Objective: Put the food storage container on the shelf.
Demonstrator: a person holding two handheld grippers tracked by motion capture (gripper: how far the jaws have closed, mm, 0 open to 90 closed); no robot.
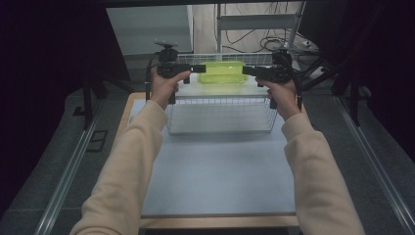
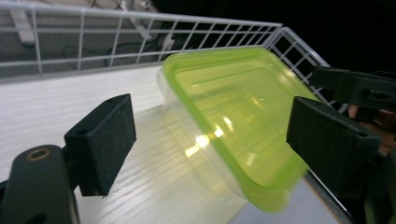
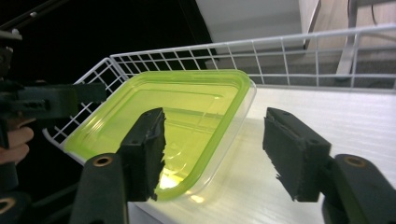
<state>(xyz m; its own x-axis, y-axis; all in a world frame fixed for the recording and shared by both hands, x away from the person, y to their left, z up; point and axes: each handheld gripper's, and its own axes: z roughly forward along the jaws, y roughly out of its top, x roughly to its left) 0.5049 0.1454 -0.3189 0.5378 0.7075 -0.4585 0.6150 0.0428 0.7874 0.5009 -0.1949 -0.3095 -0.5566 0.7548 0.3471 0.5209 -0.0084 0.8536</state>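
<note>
At the near edge of the high view, two forearms in cream sleeves are reaching forward over the pale grey table top [image 1: 220, 176], converging toward the far end. The left hand [image 1: 164, 85] and the right hand [image 1: 283, 95] are each gripping a black handheld tool at about the same height, above a white wire basket [image 1: 221, 115].

The left gripper [image 1: 199, 68] is pointing inward from the left, its jaws standing wide apart in the left gripper view, with the translucent lime-green rectangular plastic container [image 2: 233, 121] lying between and beyond them, clear of the left pad; whether the right pad is touching it cannot be told. The right gripper [image 1: 247, 71] is pointing inward from the right, its jaws likewise spread in the right gripper view, with no clear contact with the container's rim.

The container is sitting tilted on a white wood-grain board [image 3: 327, 116] inside the wire basket, near one corner.

Beyond the table, grey carpet, a metal shelf frame [image 1: 254, 22] and loose cables [image 1: 274, 41] are lying against a dark surround.
</note>
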